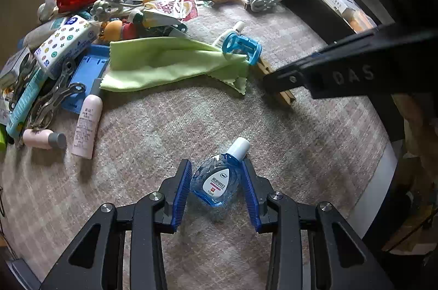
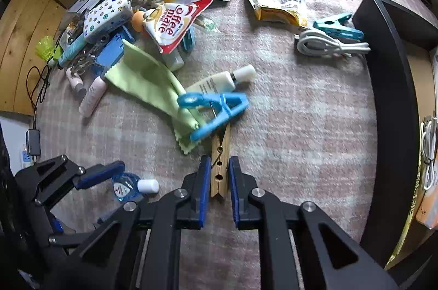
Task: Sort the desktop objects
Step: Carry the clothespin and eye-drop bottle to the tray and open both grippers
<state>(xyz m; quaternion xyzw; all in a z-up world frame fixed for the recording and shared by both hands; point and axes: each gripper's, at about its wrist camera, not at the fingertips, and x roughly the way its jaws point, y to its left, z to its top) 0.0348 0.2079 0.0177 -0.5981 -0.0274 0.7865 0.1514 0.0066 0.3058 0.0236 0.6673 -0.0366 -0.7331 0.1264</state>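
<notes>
Grippers both low over the grey cloth-covered desktop (image 1: 153,131). Left gripper (image 1: 216,180) spread apart, blue pads flanking the eye-drop bottle (image 1: 216,180) that lies flat between them, white cap pointing away; contact with pads unclear. Right gripper (image 2: 219,180) likewise apart, straddling the wooden clothespin (image 2: 220,167) with narrow gaps either side. Clothespin's far end tucks under the blue plastic clip (image 2: 216,112), which rests on the green cloth (image 2: 147,82).

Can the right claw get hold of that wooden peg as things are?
Probably yes. The right claw already straddles the wooden peg, open, one finger on each side. Only the peg's far end sits under the blue clip; the near part lies free.
</notes>
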